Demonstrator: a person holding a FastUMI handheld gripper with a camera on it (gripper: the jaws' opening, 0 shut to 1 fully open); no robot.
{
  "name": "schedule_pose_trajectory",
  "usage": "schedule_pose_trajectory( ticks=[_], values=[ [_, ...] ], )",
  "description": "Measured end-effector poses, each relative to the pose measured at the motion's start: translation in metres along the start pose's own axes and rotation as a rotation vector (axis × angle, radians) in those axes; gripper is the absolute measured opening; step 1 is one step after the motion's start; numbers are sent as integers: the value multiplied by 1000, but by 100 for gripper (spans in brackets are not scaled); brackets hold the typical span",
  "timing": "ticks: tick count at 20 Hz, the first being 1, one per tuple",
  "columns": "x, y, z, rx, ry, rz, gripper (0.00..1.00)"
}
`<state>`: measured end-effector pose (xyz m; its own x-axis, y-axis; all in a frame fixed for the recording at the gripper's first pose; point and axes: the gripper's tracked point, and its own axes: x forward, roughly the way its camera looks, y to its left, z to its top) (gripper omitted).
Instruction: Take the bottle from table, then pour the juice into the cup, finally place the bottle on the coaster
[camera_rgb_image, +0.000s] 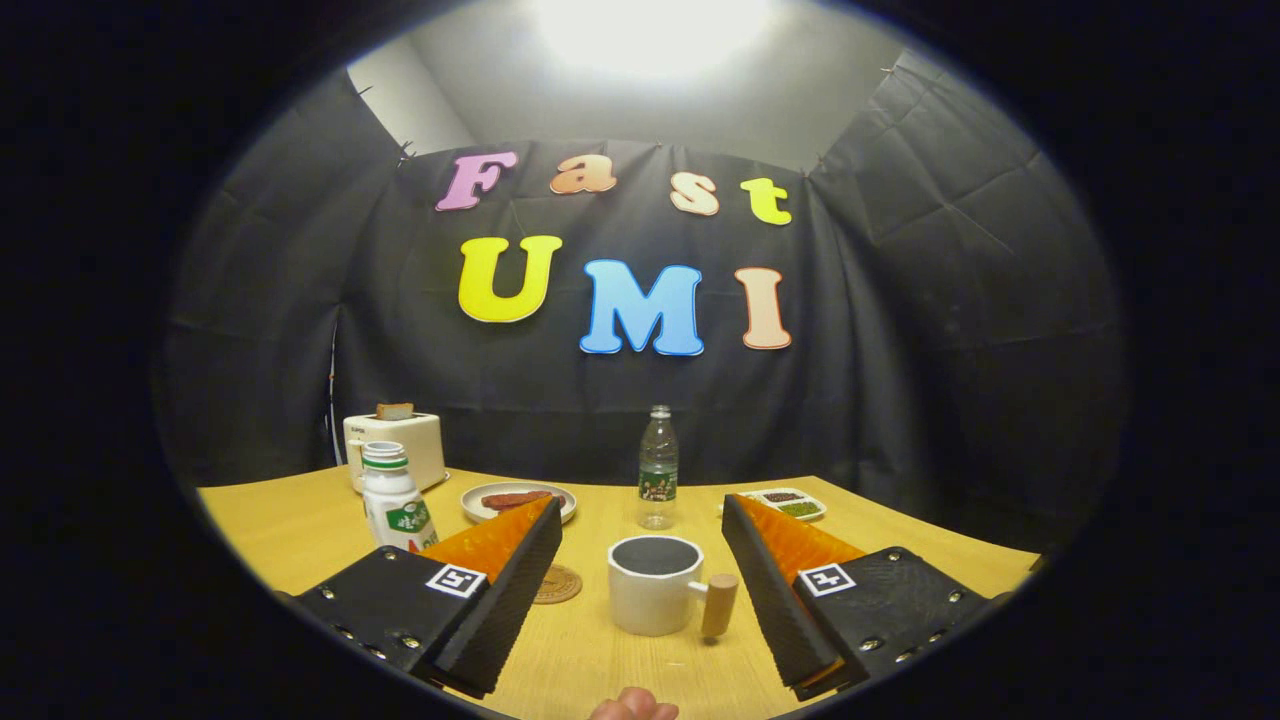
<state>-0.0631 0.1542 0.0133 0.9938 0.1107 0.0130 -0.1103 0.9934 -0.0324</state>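
My gripper (640, 505) is open above the near part of the wooden table (290, 520), nothing between its fingers. A white cup (652, 590) with a dark inside and a wooden handle stands just ahead, in the gap between the fingers. A round cork coaster (558, 584) lies left of the cup, partly hidden by the left finger. Beyond the cup a clear plastic bottle (657, 467) with a green label stands upright near the table's far edge. A white bottle (394, 502) with a green cap stands upright to the left, beside the left finger.
A cream toaster (395, 447) with a slice of toast stands at the far left corner. A plate (490, 492) with reddish food lies behind the left finger. A small white tray (790, 503) of food lies behind the right finger. A person's fingertip (632, 706) shows below the cup.
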Motion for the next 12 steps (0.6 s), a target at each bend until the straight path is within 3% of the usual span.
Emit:
schedule_pose_trajectory(
  ticks=[12],
  values=[
    [-23, 108, -5, -3, -25, 132, 98]
  ],
)
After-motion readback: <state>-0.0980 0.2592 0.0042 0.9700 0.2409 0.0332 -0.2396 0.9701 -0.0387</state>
